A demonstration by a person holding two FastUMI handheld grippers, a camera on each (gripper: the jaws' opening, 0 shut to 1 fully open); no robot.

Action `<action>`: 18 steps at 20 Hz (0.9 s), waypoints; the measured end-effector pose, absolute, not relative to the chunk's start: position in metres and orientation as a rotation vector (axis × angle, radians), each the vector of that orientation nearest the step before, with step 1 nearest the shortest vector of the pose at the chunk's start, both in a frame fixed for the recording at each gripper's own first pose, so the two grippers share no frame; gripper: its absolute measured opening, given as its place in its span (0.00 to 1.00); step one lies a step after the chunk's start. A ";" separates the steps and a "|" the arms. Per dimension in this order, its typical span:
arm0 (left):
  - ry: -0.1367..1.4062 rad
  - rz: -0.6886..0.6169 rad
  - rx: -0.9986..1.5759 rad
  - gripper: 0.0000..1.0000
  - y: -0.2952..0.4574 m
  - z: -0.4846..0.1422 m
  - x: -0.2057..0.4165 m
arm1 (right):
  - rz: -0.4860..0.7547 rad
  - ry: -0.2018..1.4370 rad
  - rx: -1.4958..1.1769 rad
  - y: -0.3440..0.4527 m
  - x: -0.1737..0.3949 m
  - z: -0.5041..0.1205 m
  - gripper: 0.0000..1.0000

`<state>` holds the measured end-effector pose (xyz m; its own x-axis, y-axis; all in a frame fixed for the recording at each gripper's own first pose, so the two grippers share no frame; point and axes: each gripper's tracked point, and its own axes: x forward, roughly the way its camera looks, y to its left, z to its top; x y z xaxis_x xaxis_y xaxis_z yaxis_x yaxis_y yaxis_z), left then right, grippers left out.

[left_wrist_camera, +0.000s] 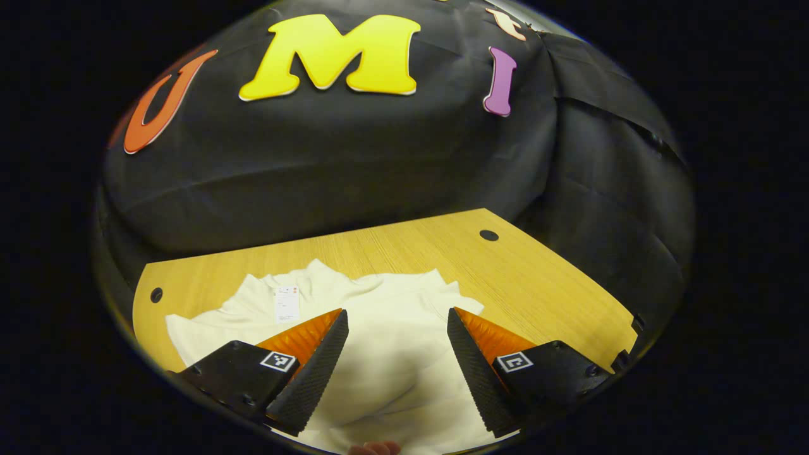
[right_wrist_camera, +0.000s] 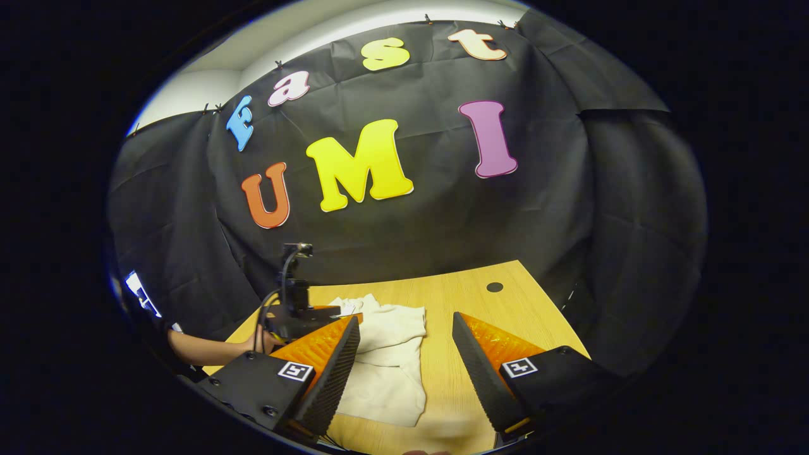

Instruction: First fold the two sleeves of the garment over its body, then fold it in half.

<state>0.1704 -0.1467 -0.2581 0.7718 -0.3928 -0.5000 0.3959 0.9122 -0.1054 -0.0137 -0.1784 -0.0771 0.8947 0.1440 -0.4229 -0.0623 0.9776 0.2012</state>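
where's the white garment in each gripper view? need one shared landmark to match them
Left gripper view: the white garment lies low and central, spread on the wooden table between and beyond the left gripper fingers.
Right gripper view: the garment lies lower centre-left, beside the right gripper.
Shared landmark: the round dark hole in the table, beyond and right of the garment.

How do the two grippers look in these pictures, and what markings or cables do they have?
Each gripper, left gripper and right gripper, has two wedge-shaped fingers with ribbed inner faces on black angular blocks, each bearing a small square black-and-white marker. In the right gripper view, the left gripper carries a camera on a stalk with black cables.
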 end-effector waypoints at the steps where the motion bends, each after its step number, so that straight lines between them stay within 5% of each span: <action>1: 0.515 -0.400 0.008 0.99 -0.136 -0.244 0.163 | 0.108 0.450 0.180 -0.173 -0.010 -0.078 0.93; 11: 0.305 -0.098 0.049 0.98 -0.028 -0.135 0.084 | 0.175 0.447 0.169 -0.106 0.021 -0.091 0.94; 18: 0.414 -0.062 0.019 0.99 0.028 -0.151 0.037 | 0.206 0.527 0.083 -0.090 0.022 -0.121 0.94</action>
<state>0.0374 0.0277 -0.1511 0.9135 -0.0559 -0.4030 0.0636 0.9980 0.0056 0.0221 -0.0897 -0.1205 0.8440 0.2164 -0.4907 -0.1736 0.9760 0.1318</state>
